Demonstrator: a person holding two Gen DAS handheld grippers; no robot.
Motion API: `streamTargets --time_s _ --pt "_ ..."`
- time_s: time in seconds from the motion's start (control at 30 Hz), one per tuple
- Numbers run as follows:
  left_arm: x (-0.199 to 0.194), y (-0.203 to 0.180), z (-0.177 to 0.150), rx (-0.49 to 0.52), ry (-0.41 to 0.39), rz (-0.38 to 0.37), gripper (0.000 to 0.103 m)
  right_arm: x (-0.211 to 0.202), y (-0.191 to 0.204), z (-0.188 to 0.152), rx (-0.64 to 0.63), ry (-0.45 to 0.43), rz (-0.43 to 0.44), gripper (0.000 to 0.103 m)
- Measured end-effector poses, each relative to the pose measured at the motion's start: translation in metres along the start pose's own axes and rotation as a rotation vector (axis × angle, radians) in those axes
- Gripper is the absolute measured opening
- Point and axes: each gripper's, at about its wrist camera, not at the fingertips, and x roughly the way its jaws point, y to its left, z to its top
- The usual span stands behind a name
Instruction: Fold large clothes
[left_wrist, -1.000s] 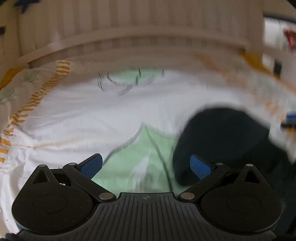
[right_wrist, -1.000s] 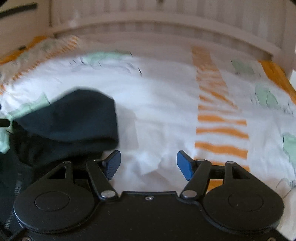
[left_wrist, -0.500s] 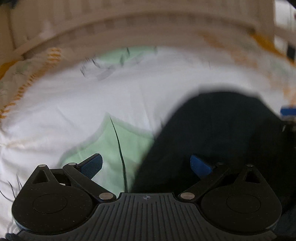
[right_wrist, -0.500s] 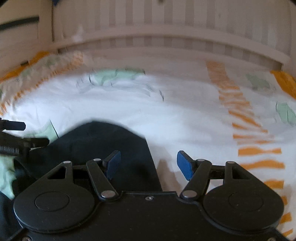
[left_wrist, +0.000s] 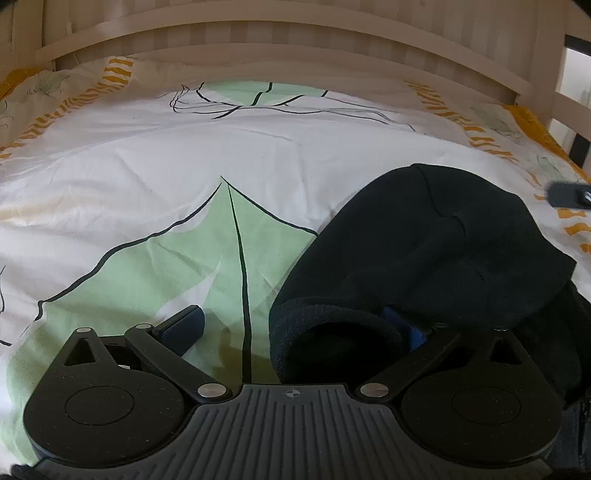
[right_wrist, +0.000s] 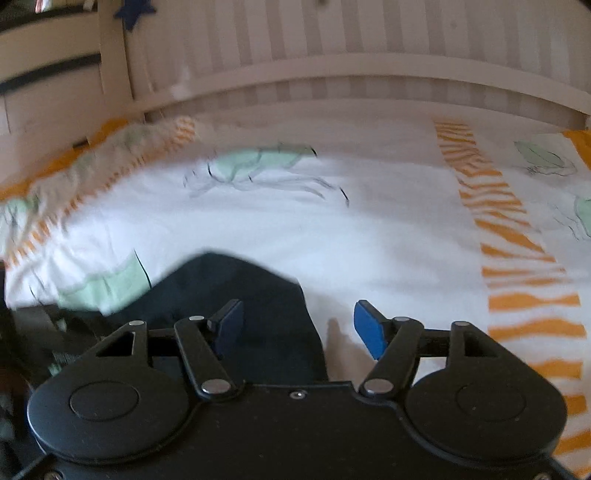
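A dark navy garment (left_wrist: 424, 251) lies bunched on the bed. Its ribbed cuff (left_wrist: 332, 332) sits between my left gripper's fingers, over the right pad. My left gripper (left_wrist: 299, 326) is open, low over the bedspread, with the left pad on the green leaf print. In the right wrist view the same garment (right_wrist: 240, 295) lies under my right gripper's left pad. My right gripper (right_wrist: 299, 326) is open, its right pad over white sheet. The other gripper's tip (left_wrist: 569, 194) shows at the right edge of the left wrist view.
The bed has a white bedspread (left_wrist: 184, 177) with green leaf prints and orange striped bands (right_wrist: 517, 258). A pale wooden slatted rail (left_wrist: 295, 40) runs along the far side. A bed post (right_wrist: 114, 70) stands at the far left.
Both grippers have come down closer to the dark garment. Its cuff now lies between my left gripper's fingers, and the cloth reaches under my right gripper's left pad. Both stay open.
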Motion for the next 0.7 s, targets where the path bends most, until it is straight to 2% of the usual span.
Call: streamTargets --time_s 0.13,0.23,0.37,0.43,0.47,0.57,0.67,0.7 --pt "-0.001 -0.001 -0.002 -0.004 -0.005 -0.002 0.103 0.029 0.009 0.009 -0.032 0.037 -0.007 0.070" --pt "-0.001 0.000 -0.002 -0.006 -0.006 -0.004 0.103 0.048 0.008 0.005 -0.009 0.079 -0.005 0.070" --pt "-0.001 0.000 -0.002 -0.007 -0.008 -0.005 0.103 0.059 0.003 0.002 0.039 0.091 0.015 0.067" --pt "-0.002 -0.001 -0.002 -0.003 -0.008 -0.001 0.103 0.062 0.002 0.002 0.046 0.104 0.024 0.045" --pt "-0.002 -0.003 -0.002 0.001 -0.006 0.003 0.103 0.063 0.004 0.003 0.035 0.114 0.009 0.012" --pt "-0.006 -0.007 0.003 0.024 0.005 0.032 0.103 0.046 0.019 0.007 -0.045 0.061 -0.014 0.012" --pt "-0.027 -0.020 0.007 0.095 -0.015 0.122 0.103 0.004 0.037 0.015 -0.111 -0.048 0.002 0.012" --pt "-0.039 -0.024 0.007 0.113 -0.031 0.130 0.103 -0.016 0.046 0.017 -0.160 -0.092 0.013 0.012"
